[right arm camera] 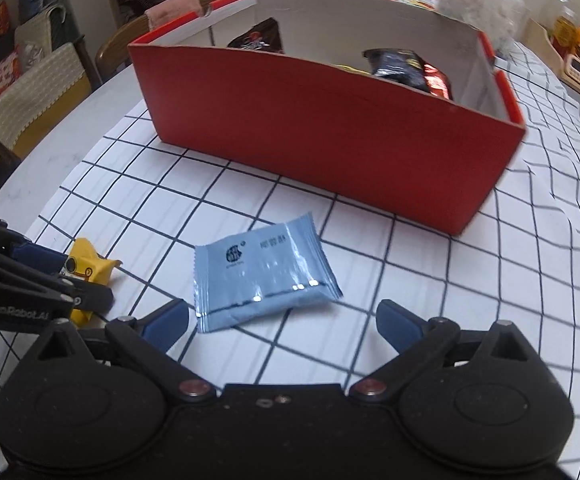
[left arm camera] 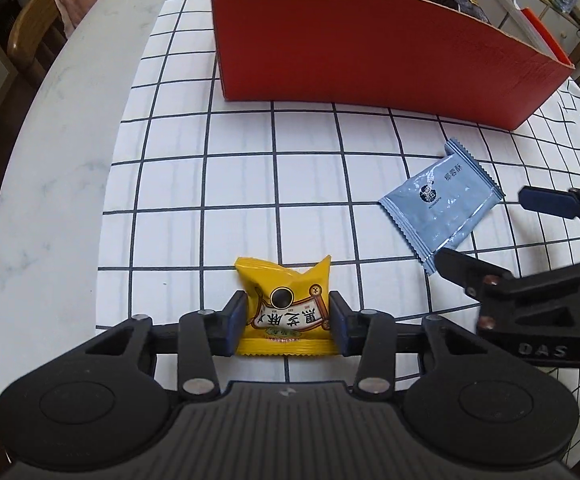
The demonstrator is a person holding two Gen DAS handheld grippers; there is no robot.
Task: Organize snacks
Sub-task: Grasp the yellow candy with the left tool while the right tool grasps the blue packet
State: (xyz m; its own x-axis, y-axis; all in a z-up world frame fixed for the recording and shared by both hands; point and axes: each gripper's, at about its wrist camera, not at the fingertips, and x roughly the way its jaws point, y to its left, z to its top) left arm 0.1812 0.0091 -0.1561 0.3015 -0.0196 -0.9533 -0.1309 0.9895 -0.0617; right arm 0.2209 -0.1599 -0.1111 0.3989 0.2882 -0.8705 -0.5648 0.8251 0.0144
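On the checked tablecloth [left arm camera: 210, 184], the sesame snack packet [left arm camera: 284, 312] lies near left, the coconut pastry packet [left arm camera: 442, 204] right of it, the cardboard box [left arm camera: 350, 52] far behind, snack bags [right arm camera: 406, 68] inside.

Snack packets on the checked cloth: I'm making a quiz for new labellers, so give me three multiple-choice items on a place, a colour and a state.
1. Where does the blue packet lie?
A. inside the red box
B. on the checked cloth in front of the red box
C. on a chair

2. What colour is the packet between the fingers of the left hand-held gripper?
A. yellow
B. green
C. white

3. How does the right hand-held gripper stand?
A. shut on the blue packet
B. shut on nothing
C. open, with the blue packet just ahead of its fingers

Answers:
1 B: it lies flat on the checked cloth, short of the red box.
2 A: the yellow packet sits between the pads.
3 C: its fingers are spread wide and touch nothing.
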